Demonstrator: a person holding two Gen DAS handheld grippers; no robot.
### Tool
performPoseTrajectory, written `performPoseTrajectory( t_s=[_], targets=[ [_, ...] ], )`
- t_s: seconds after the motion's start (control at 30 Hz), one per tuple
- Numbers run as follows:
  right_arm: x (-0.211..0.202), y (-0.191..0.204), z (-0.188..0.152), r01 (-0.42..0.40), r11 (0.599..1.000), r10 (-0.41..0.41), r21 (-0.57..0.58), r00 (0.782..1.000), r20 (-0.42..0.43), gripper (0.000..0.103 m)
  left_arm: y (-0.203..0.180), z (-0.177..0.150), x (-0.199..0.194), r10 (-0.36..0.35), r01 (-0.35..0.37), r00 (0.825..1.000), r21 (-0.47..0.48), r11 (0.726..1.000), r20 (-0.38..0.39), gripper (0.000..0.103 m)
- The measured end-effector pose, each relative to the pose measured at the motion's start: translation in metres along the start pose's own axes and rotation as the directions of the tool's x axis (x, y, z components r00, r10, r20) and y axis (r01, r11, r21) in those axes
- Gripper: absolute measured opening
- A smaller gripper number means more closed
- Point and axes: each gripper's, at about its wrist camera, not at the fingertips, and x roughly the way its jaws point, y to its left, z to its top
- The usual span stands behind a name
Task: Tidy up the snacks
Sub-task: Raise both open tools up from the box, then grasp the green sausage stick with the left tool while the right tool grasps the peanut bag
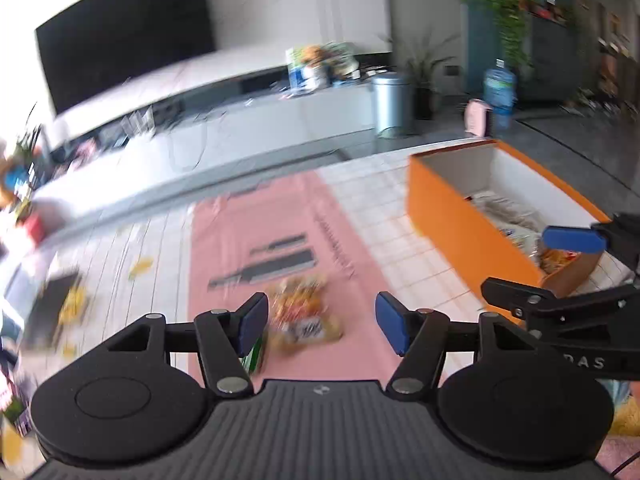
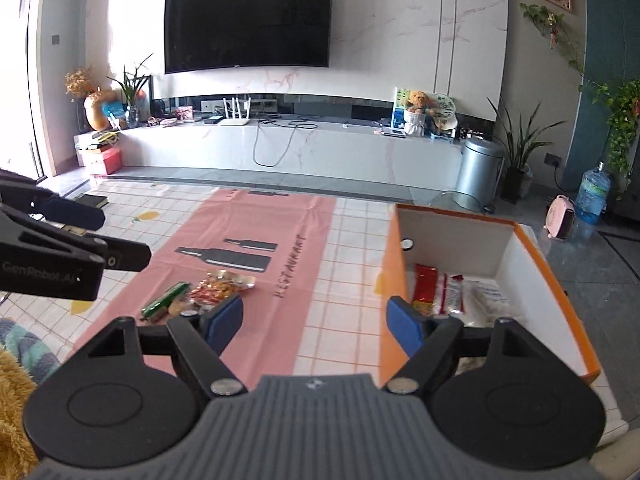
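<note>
An orange-and-yellow snack packet (image 1: 304,314) lies on the pink cloth (image 1: 280,216) just ahead of my left gripper (image 1: 322,326), which is open and empty. A green stick snack (image 2: 165,300) lies beside the same packet (image 2: 218,288) in the right wrist view. The orange box (image 2: 532,264) holds a red packet (image 2: 424,288) and white packets (image 2: 486,298). My right gripper (image 2: 316,320) is open and empty, its right finger at the box's near left wall. The box (image 1: 460,224) and the right gripper (image 1: 560,264) show at the right of the left wrist view, which is blurred.
The checked tablecloth (image 2: 352,264) covers the table under the pink cloth. A TV (image 2: 248,20) hangs above a white cabinet (image 2: 280,148). A metal bin (image 2: 478,168), plants and a water bottle (image 2: 594,192) stand at the right. A furry sleeve (image 2: 12,400) is at the lower left.
</note>
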Motion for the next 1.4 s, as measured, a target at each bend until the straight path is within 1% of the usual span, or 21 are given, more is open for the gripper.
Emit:
performPoseTrajectory(
  t_s=[0.1, 0.2, 0.3, 0.4, 0.5, 0.63, 0.73, 0.77, 0.83, 0.87, 1.0, 1.07, 1.13, 1.2, 1.3, 1.4],
  targets=[
    [0.008, 0.017, -0.011, -0.018, 1.0, 0.018, -0.013, 1.0, -0.008, 0.076, 0.024, -0.02, 0.001, 0.02, -0.023, 0.999, -0.088, 0.996, -0.03, 0.073],
    [0.019, 0.027, -0.02, -0.047, 0.999, 0.047, 0.015, 0.998, -0.028, 0.076, 0.04, -0.034, 0.0, 0.033, -0.041, 0.998, -0.149, 0.988, -0.058, 0.071],
    [0.027, 0.036, -0.027, -0.071, 0.996, 0.072, 0.045, 0.997, -0.038, 0.075, 0.054, -0.04, 0.003, 0.039, -0.054, 0.996, -0.203, 0.978, -0.077, 0.069],
    [0.037, 0.043, -0.03, -0.082, 0.996, 0.085, 0.037, 0.994, -0.071, 0.075, 0.061, -0.042, 0.01, 0.035, -0.057, 0.995, -0.226, 0.972, -0.098, 0.067],
    [0.051, 0.05, -0.029, -0.097, 0.995, 0.099, 0.026, 0.989, -0.112, 0.075, 0.065, -0.036, 0.02, 0.009, -0.035, 0.993, -0.21, 0.977, -0.121, 0.064],
    [0.071, 0.06, -0.025, -0.094, 0.996, 0.093, -0.003, 0.985, -0.147, 0.075, 0.074, -0.025, 0.035, -0.015, -0.011, 0.99, -0.179, 0.984, -0.139, 0.064],
    [0.088, 0.066, -0.02, -0.101, 0.995, 0.096, -0.023, 0.98, -0.173, 0.075, 0.081, -0.017, 0.052, -0.028, 0.002, 0.984, -0.151, 0.989, -0.174, 0.062],
    [0.096, 0.067, -0.018, -0.11, 0.994, 0.103, -0.028, 0.978, -0.184, 0.075, 0.083, -0.016, 0.056, -0.029, 0.004, 0.982, -0.136, 0.991, -0.184, 0.061],
    [0.109, 0.071, -0.014, -0.124, 0.992, 0.115, -0.034, 0.973, -0.199, 0.075, 0.088, -0.013, 0.067, -0.028, 0.005, 0.977, -0.108, 0.994, -0.211, 0.053],
    [0.116, 0.073, -0.012, -0.132, 0.99, 0.121, -0.039, 0.971, -0.207, 0.075, 0.09, -0.011, 0.073, -0.024, 0.004, 0.974, -0.093, 0.996, -0.224, 0.051],
    [0.143, 0.081, -0.005, -0.148, 0.988, 0.137, -0.036, 0.965, -0.225, 0.075, 0.099, -0.007, 0.098, -0.013, -0.001, 0.964, -0.051, 0.999, -0.265, 0.048],
    [0.156, 0.085, -0.001, -0.158, 0.987, 0.148, -0.024, 0.962, -0.231, 0.073, 0.104, -0.008, 0.108, -0.009, -0.006, 0.959, -0.053, 0.999, -0.282, 0.047],
    [0.169, 0.089, 0.002, -0.158, 0.987, 0.15, -0.016, 0.961, -0.234, 0.071, 0.111, -0.008, 0.118, -0.016, -0.006, 0.956, -0.074, 0.997, -0.292, 0.046],
    [0.181, 0.093, 0.004, -0.144, 0.99, 0.138, -0.007, 0.963, -0.23, 0.071, 0.116, -0.009, 0.125, -0.023, -0.003, 0.954, -0.086, 0.996, -0.297, 0.045],
    [0.201, 0.099, 0.005, -0.122, 0.993, 0.12, 0.003, 0.967, -0.225, 0.071, 0.123, -0.011, 0.134, -0.011, -0.02, 0.953, -0.098, 0.995, -0.304, 0.045],
    [0.215, 0.105, 0.005, -0.126, 0.992, 0.125, 0.011, 0.965, -0.231, 0.071, 0.132, -0.015, 0.14, -0.014, -0.028, 0.95, -0.132, 0.991, -0.311, 0.045]
  ],
)
